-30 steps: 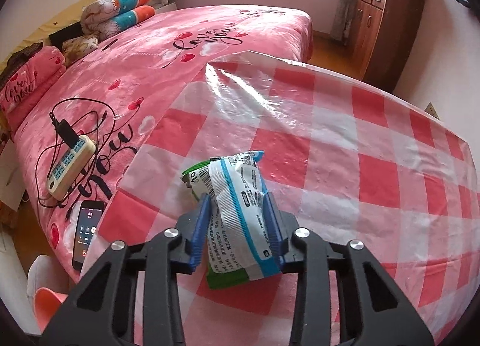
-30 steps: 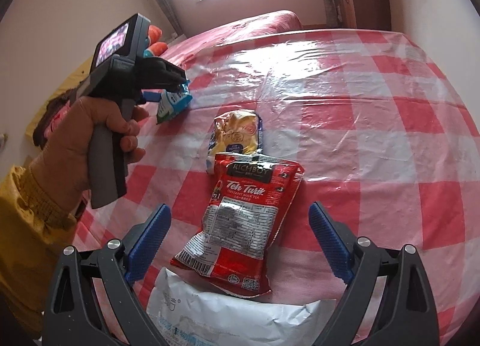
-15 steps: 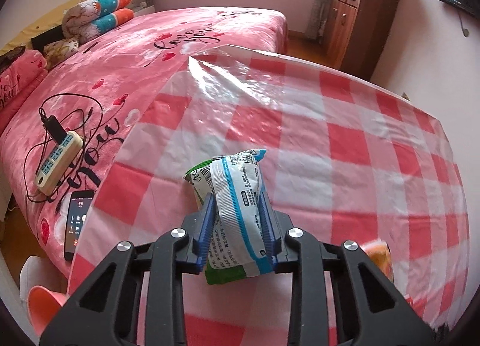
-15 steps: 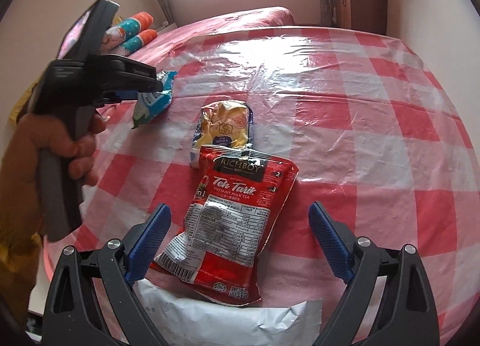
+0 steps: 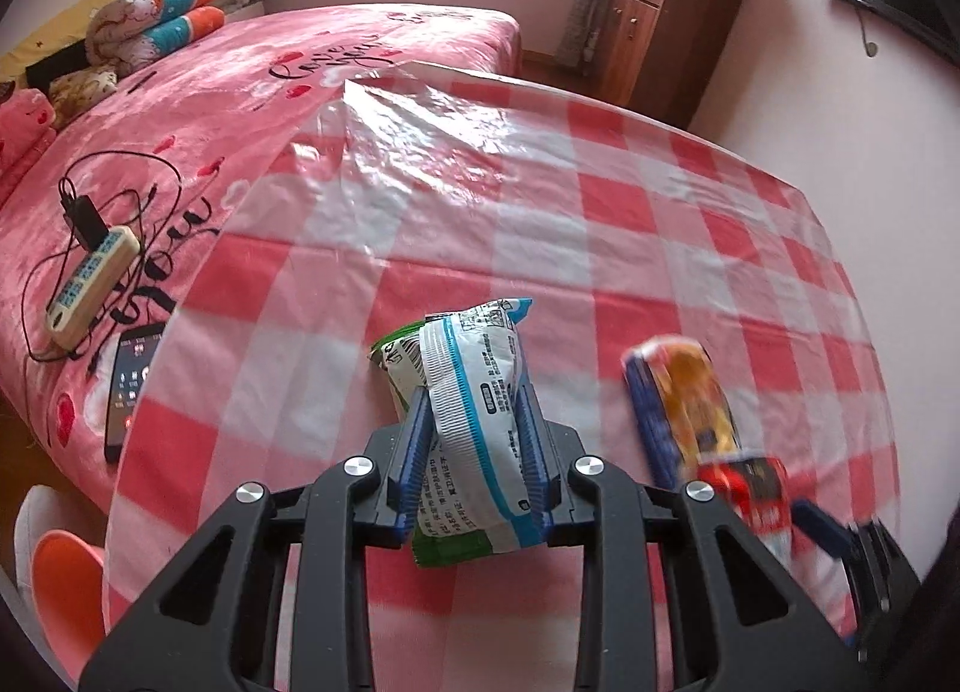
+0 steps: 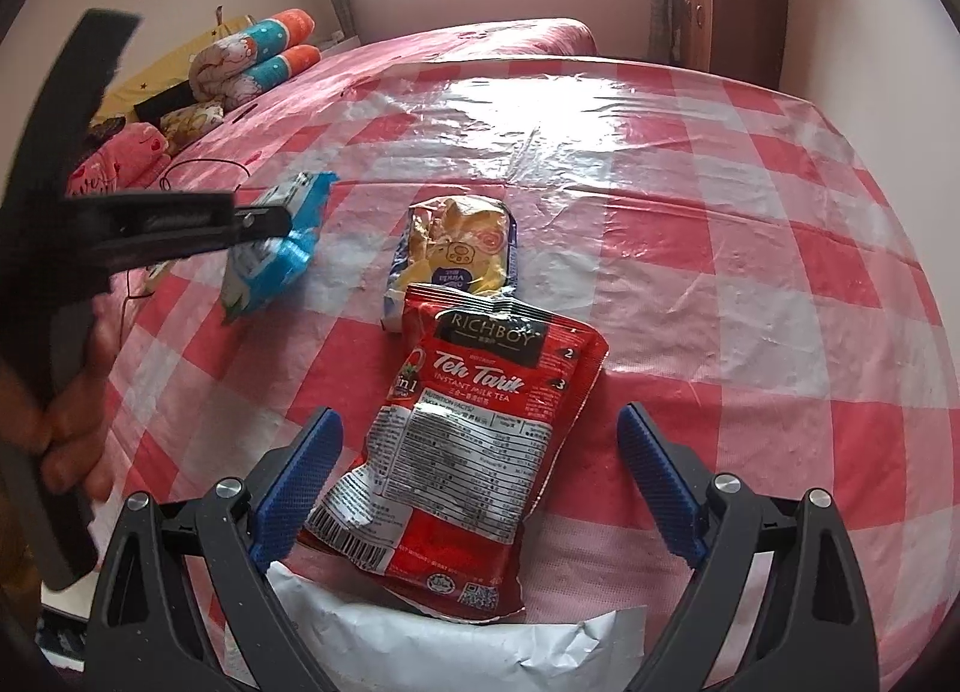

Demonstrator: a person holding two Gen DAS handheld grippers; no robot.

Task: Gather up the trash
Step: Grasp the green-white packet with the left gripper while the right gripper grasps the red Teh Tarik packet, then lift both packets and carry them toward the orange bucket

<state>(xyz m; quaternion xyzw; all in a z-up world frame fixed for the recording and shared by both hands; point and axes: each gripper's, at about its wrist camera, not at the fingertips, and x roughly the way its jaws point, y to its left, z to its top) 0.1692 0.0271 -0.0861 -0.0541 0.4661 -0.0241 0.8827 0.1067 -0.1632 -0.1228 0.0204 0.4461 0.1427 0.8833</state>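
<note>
My left gripper (image 5: pixel 474 410) is shut on a white and blue wrapper (image 5: pixel 480 410) with a green one behind it, held above the checked table; the wrapper also shows in the right wrist view (image 6: pixel 270 254). My right gripper (image 6: pixel 480 452) is open, its blue fingers either side of a red Teh Tarik pouch (image 6: pixel 462 446) lying flat. A yellow snack bag (image 6: pixel 456 248) lies just beyond the pouch; it also shows in the left wrist view (image 5: pixel 690 404). A white plastic bag (image 6: pixel 444 644) lies below the right gripper.
The table has a red and white checked cloth (image 6: pixel 720 212) under clear plastic. A pink bed (image 5: pixel 210 110) lies beyond it with a power strip (image 5: pixel 90 284) and a phone (image 5: pixel 129 386). A wooden cabinet (image 5: pixel 666 32) stands at the back right.
My left gripper has swung right and closer to the right gripper with the wrappers held. The yellow bag and red pouch have come into its view. The right gripper stays open.
</note>
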